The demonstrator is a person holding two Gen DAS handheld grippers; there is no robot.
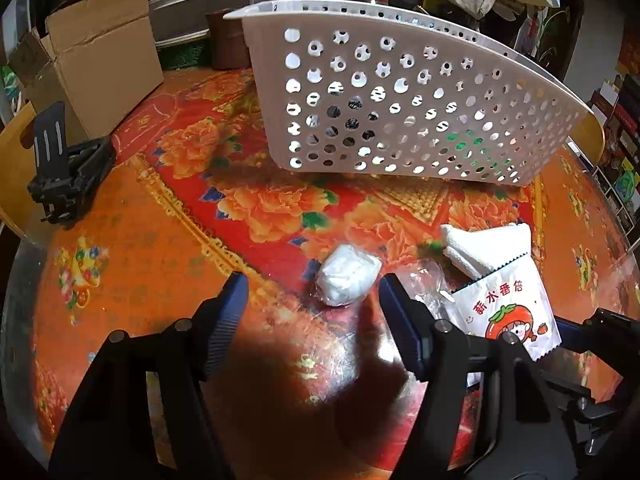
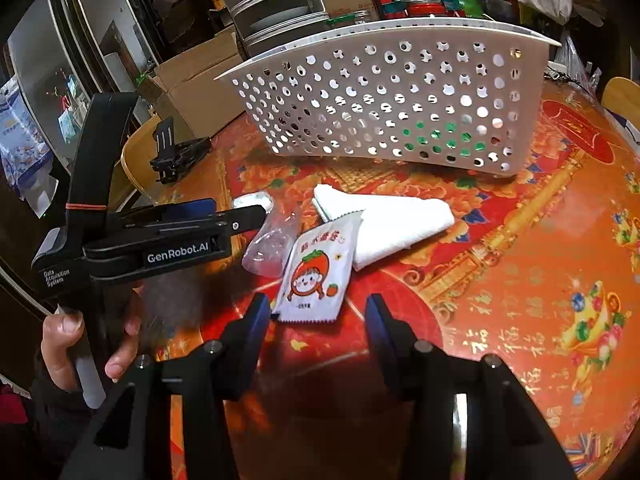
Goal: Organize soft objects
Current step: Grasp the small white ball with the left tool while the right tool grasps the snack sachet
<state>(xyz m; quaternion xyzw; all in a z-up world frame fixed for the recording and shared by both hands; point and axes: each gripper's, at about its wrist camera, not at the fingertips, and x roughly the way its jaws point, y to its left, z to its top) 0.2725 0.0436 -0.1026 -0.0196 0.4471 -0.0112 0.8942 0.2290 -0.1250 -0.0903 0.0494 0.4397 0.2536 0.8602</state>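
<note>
Hovering your empty, wide-open left gripper (image 1: 312, 320) just short of the white wrapped bundle (image 1: 347, 275), you next close on it and carry it to the far basket (image 1: 400, 92).

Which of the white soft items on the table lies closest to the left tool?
The wrapped white bundle, just ahead of the open left tool. The cartoon packet and folded towel lie further right, the packet overlapping the towel.
</note>
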